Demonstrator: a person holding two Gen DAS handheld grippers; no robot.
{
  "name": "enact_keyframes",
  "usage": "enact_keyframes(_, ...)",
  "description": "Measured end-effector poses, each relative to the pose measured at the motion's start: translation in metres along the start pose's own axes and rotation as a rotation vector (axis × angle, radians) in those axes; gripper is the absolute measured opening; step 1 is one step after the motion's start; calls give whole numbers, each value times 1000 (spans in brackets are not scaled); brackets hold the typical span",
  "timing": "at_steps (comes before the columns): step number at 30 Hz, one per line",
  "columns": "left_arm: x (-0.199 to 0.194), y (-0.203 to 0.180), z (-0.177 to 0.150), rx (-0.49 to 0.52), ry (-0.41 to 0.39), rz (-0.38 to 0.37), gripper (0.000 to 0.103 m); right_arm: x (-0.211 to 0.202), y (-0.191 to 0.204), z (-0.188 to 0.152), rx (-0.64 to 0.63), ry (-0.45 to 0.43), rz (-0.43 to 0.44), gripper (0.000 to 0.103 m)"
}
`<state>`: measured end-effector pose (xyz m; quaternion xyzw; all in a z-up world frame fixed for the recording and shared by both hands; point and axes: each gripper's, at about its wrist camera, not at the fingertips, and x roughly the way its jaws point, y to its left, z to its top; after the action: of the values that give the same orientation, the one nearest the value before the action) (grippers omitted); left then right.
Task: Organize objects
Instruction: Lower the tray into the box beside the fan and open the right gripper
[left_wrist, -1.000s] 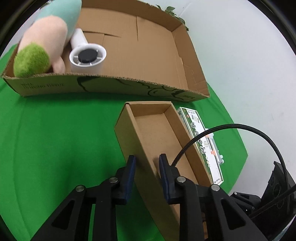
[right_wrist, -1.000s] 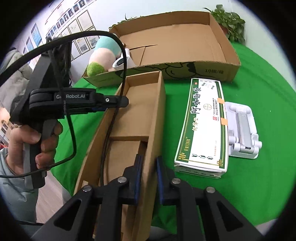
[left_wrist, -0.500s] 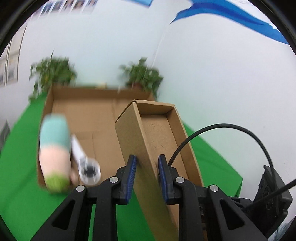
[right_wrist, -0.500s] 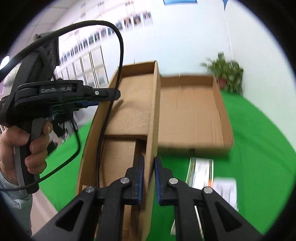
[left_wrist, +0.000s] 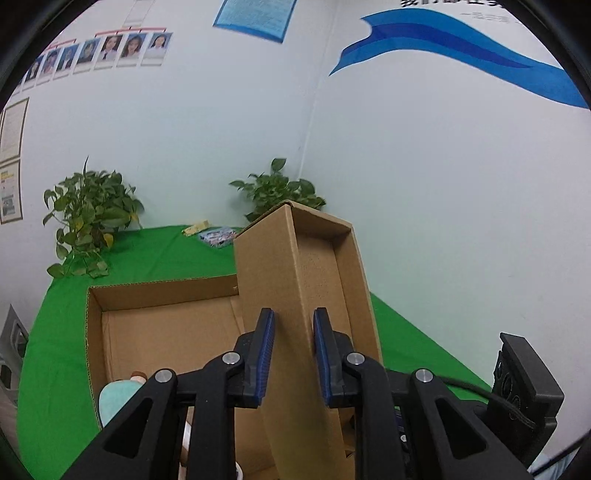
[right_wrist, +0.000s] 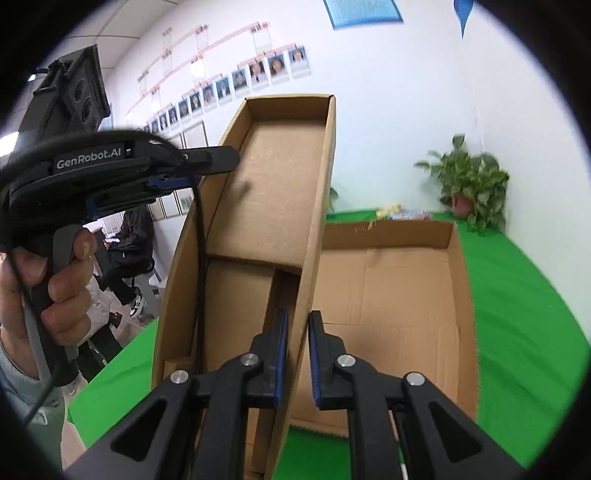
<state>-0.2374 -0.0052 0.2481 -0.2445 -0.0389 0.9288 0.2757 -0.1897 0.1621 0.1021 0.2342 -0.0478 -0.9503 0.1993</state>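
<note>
A small open cardboard box (left_wrist: 314, 280) is held in the air, tilted up, above the big shallow cardboard box (left_wrist: 162, 325). My left gripper (left_wrist: 290, 354) is shut on the small box's left wall. My right gripper (right_wrist: 295, 354) is shut on its right wall (right_wrist: 314, 229). The left gripper (right_wrist: 122, 166) and the hand holding it show in the right wrist view. The big box (right_wrist: 399, 291) lies on the green cloth. A plush toy (left_wrist: 118, 398) lies in its near left corner, mostly hidden.
Green cloth (left_wrist: 62, 332) covers the table. Potted plants (left_wrist: 88, 218) (right_wrist: 469, 184) stand at the back by the white wall. Small packets (left_wrist: 214, 232) lie at the table's far edge. A seated person (right_wrist: 125, 240) is beyond the table on the left.
Both grippers have lifted the small box off the cloth and tilted it upward, over the big box. The green medicine box and white stand have dropped out of view.
</note>
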Motion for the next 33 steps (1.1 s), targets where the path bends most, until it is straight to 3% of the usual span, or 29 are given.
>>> enact_keyframes(7,102,64,-14,-98,109,28,15,78,-26,-8,42,153,1,9)
enact_keyframes(16,185,120,-91,-202,255,34,14,135,-52,-38,83,308,-52,9)
enact_keyframes(20,201,126,-114,-194,294,64,13,143,-50,-48,84,345,-71,9)
enact_keyframes(27,221,132,-126,-188,371,146,12,148,-44,-50,126,361,-99,10)
enact_keyframes(33,231,128,-133,-168,386,142,12,151,-49,-58,147,368,-127,10)
